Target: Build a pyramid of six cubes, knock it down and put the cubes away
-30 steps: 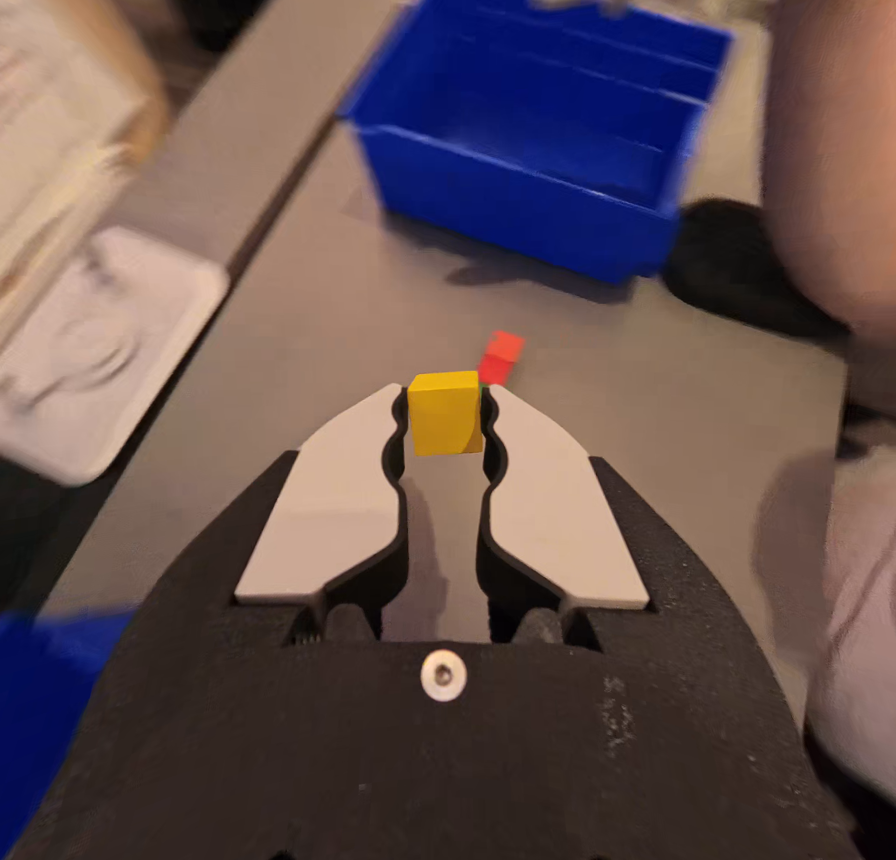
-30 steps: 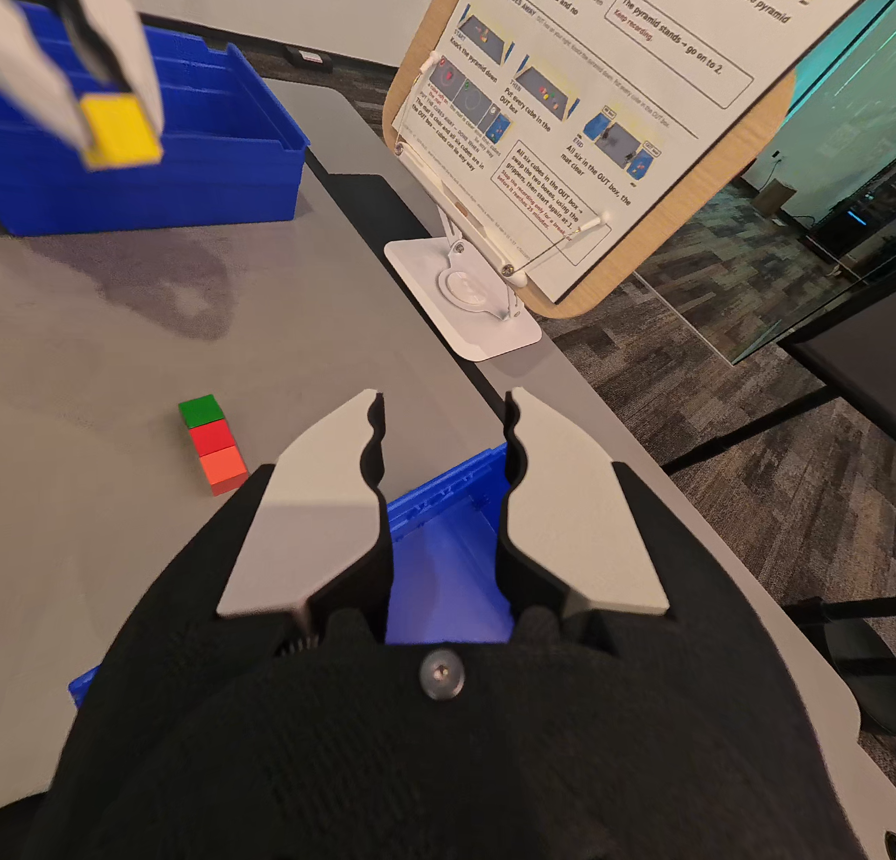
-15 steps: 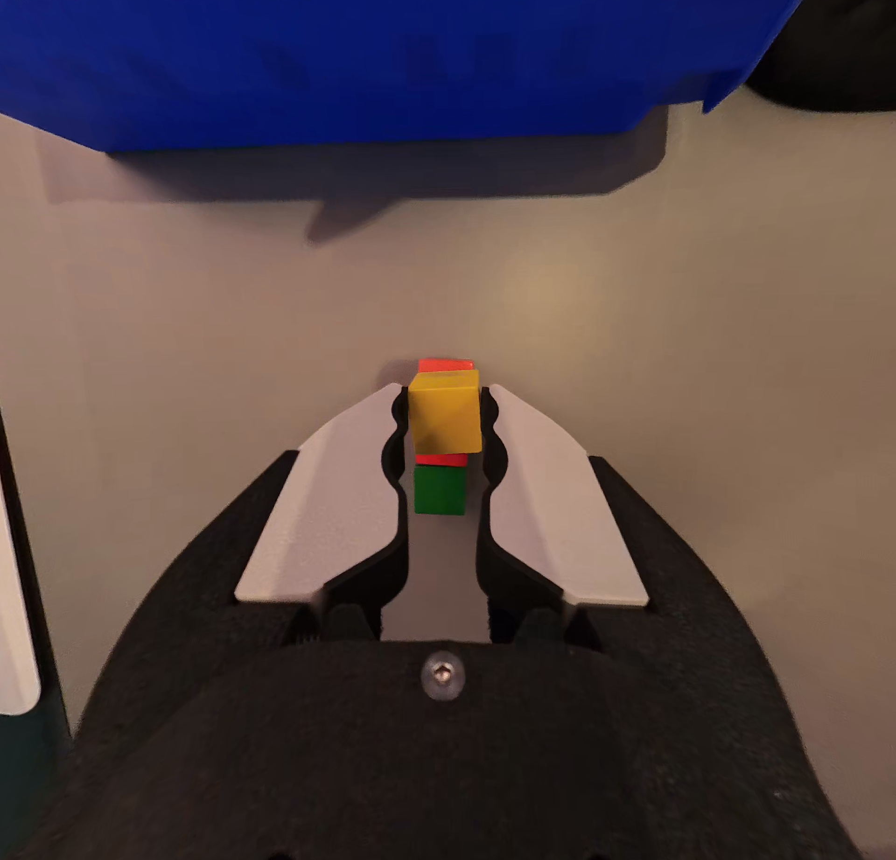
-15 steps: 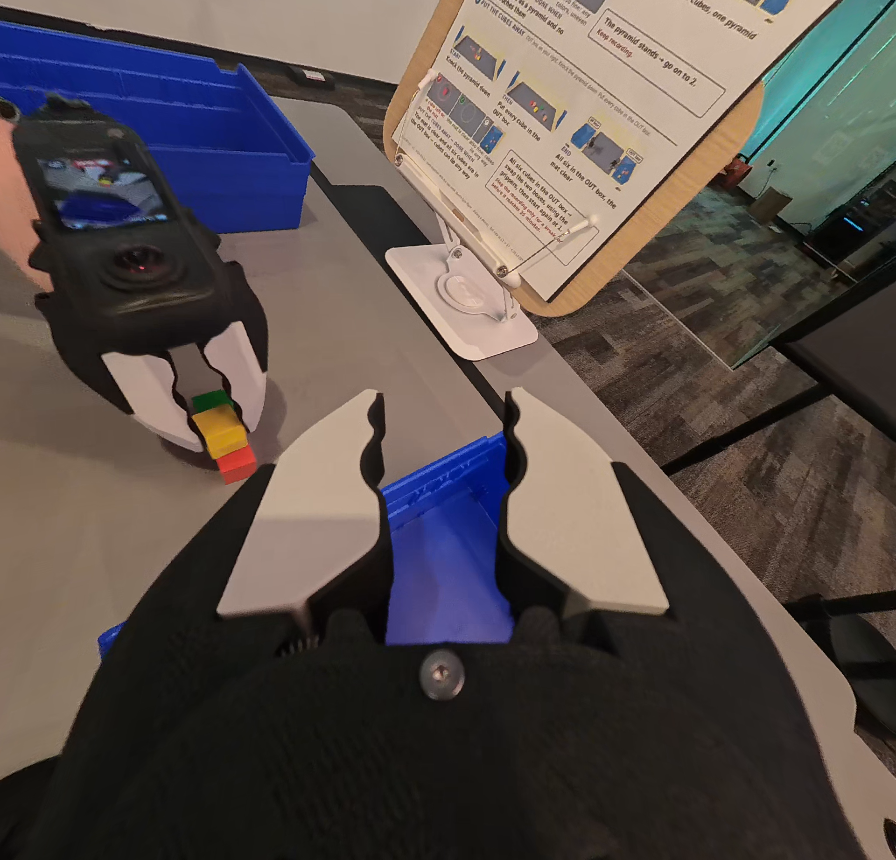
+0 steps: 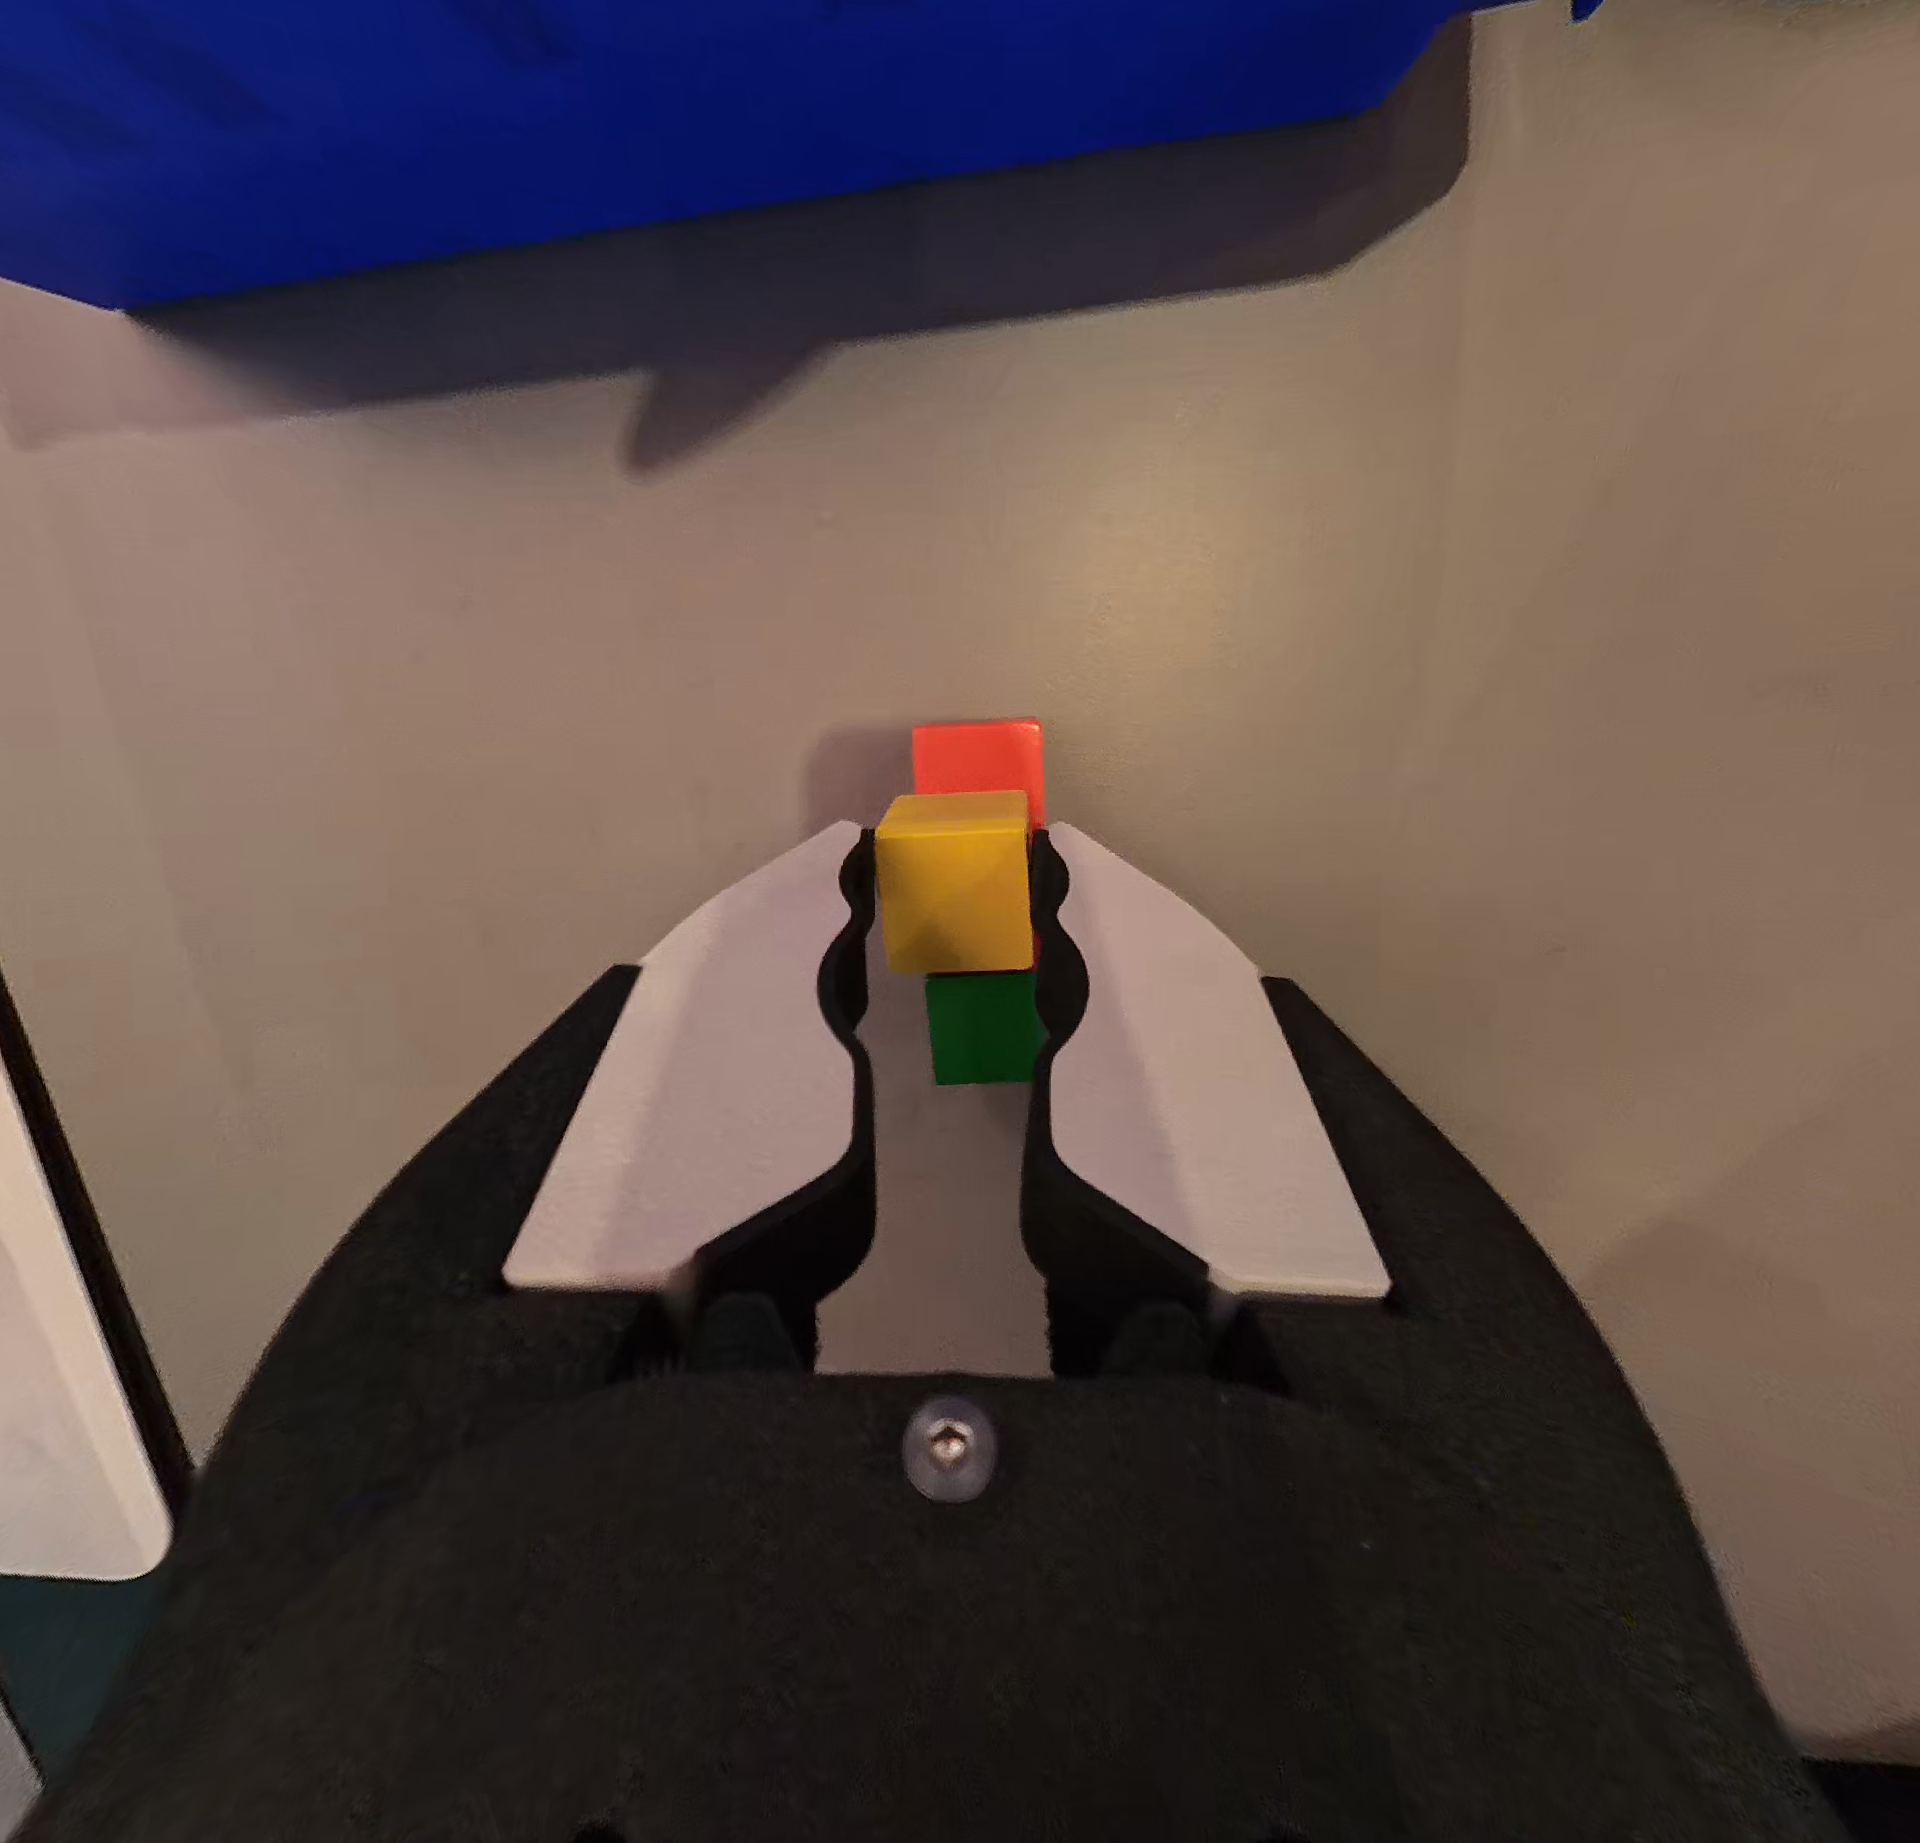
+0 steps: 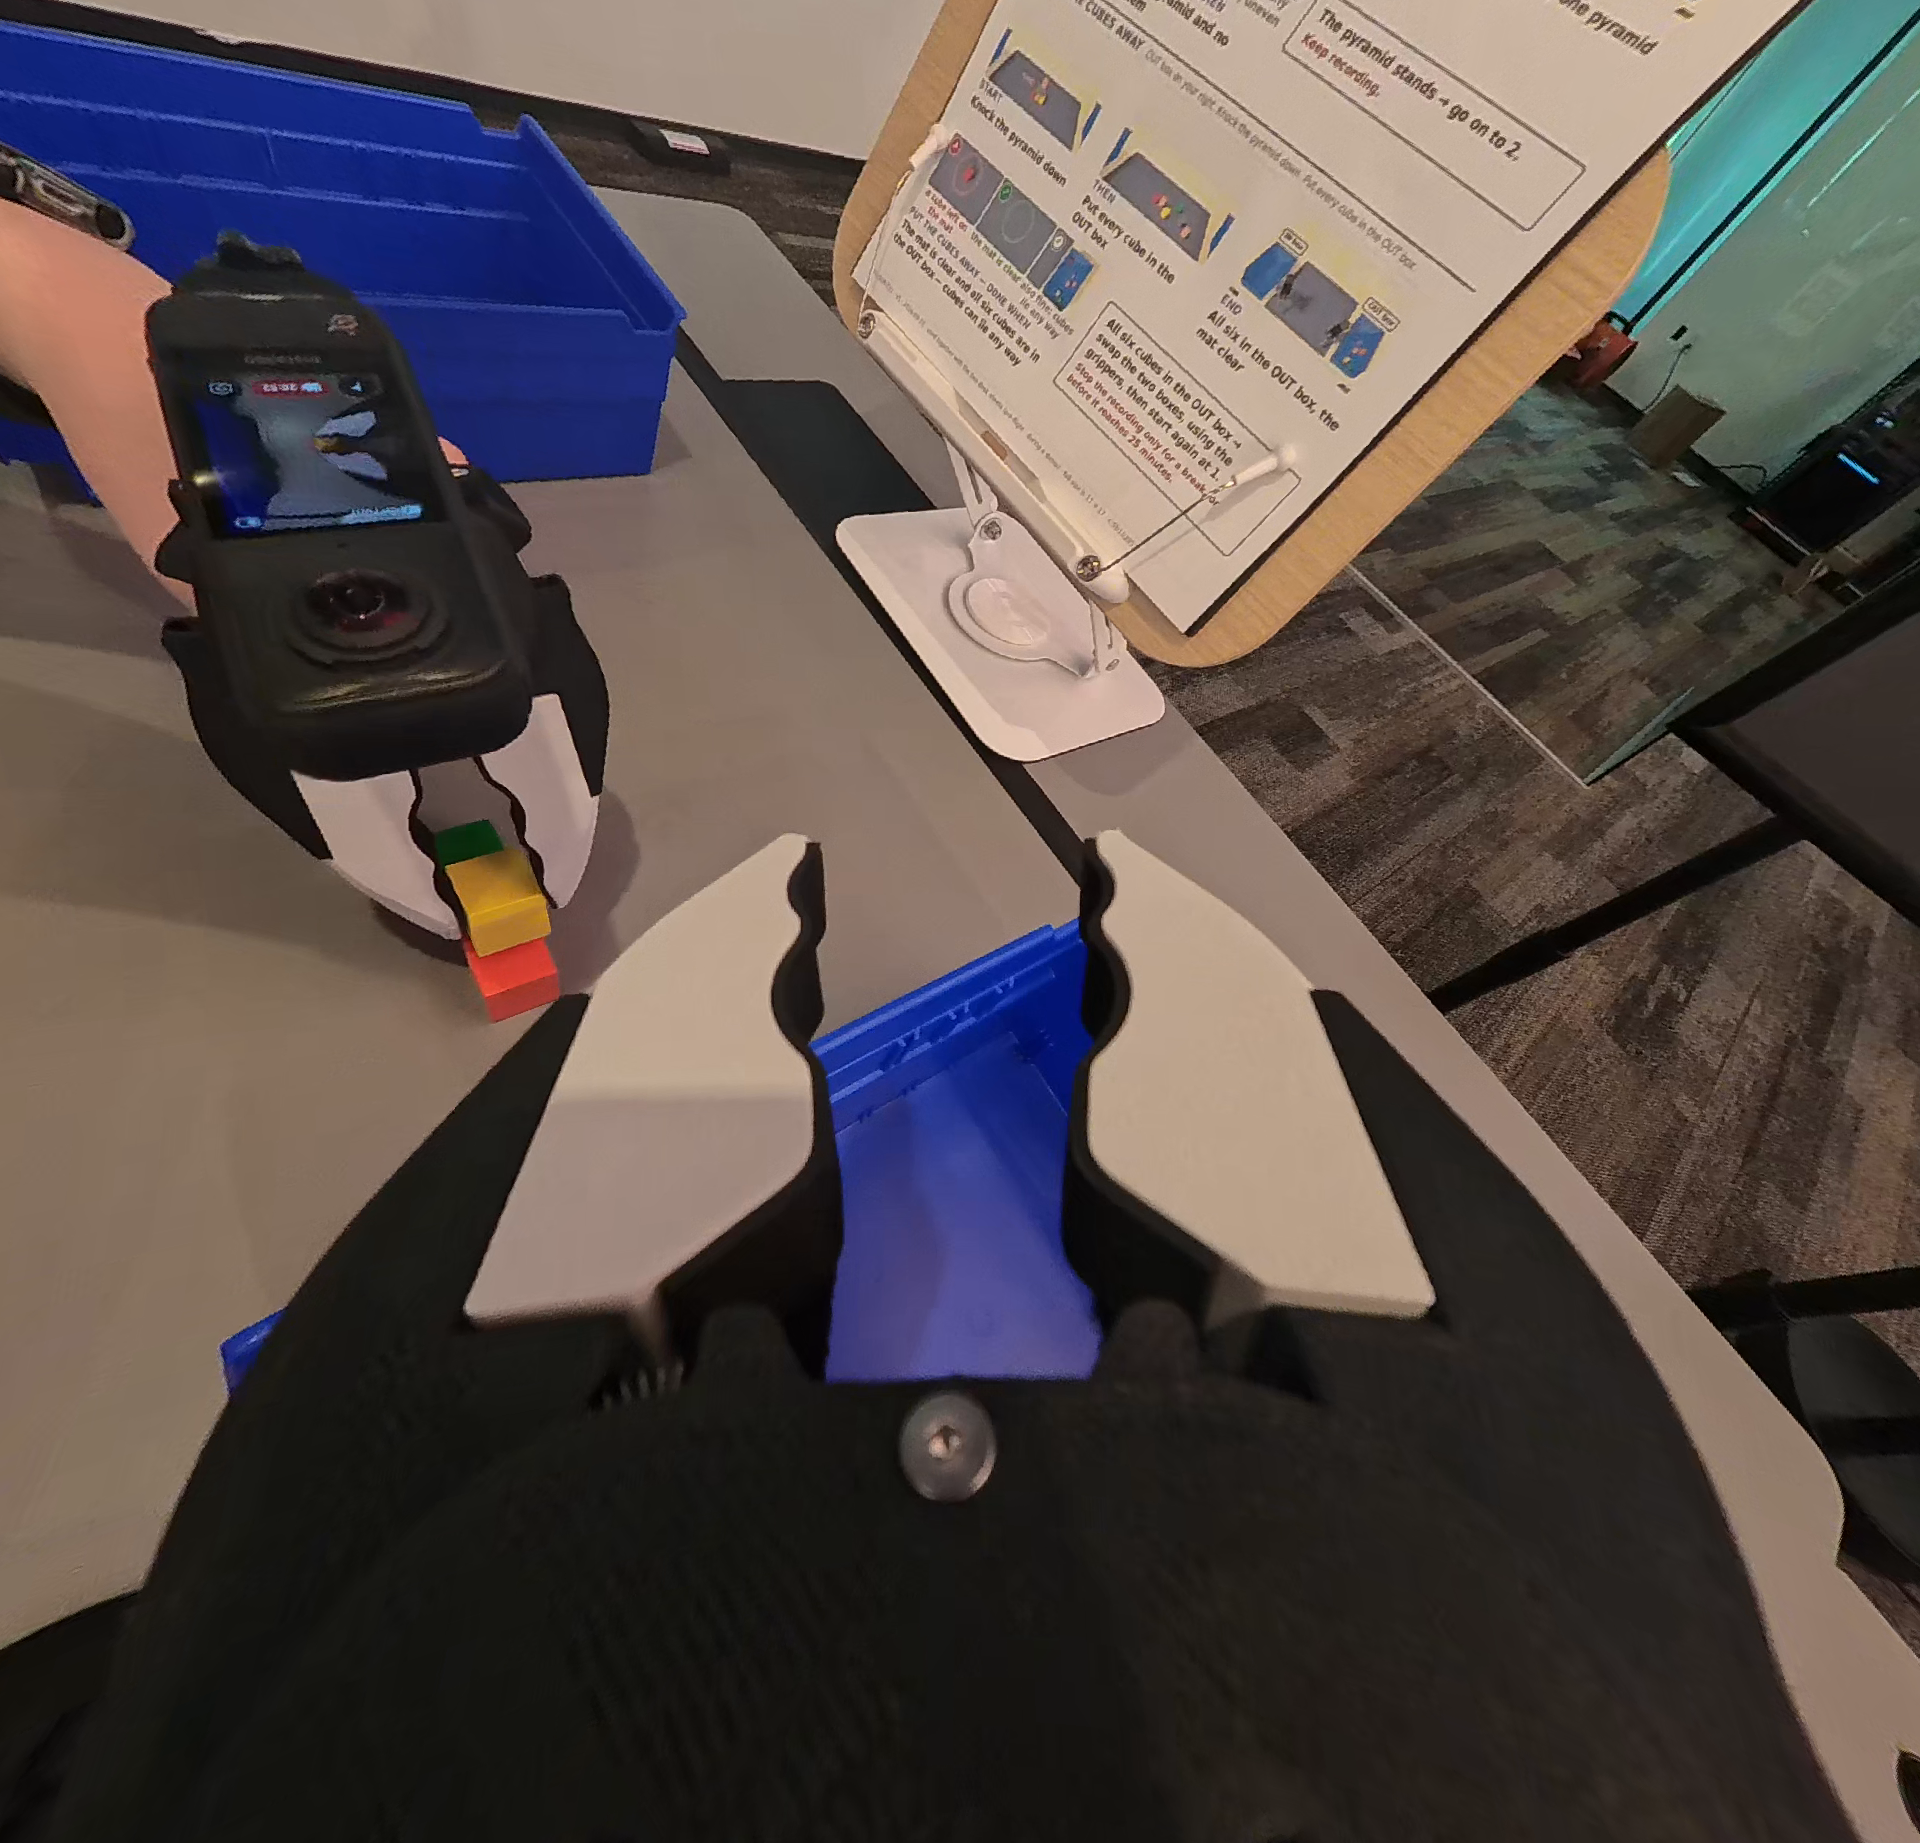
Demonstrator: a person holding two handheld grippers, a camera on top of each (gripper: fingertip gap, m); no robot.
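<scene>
My left gripper (image 5: 954, 848) is shut on a yellow cube (image 5: 951, 900) and points down at the grey table. The cube is held over a row of three cubes: an orange-red cube (image 5: 977, 777), a middle red one almost hidden, and a green cube (image 5: 982, 1030). I cannot tell whether the yellow cube touches the row. The right wrist view shows the same: the left gripper (image 6: 499, 900), the yellow cube (image 6: 509, 923), the green cube (image 6: 470, 841) and the orange-red cube (image 6: 514, 978). My right gripper (image 6: 951, 889) is open and empty above a near blue bin (image 6: 956, 1170).
A second blue bin (image 6: 436, 235) stands at the far side of the table and fills the top of the left wrist view (image 5: 727, 79). An instruction board (image 6: 1247, 183) on a white stand (image 6: 1003, 640) sits at the table's right edge. A hand holds the left gripper. Tip to tip, the grippers are about 20 cm apart.
My left gripper swung from near the far blue bin to over the cube row, carrying the yellow cube, then sank lower onto it. My right gripper stayed open over the near bin.
</scene>
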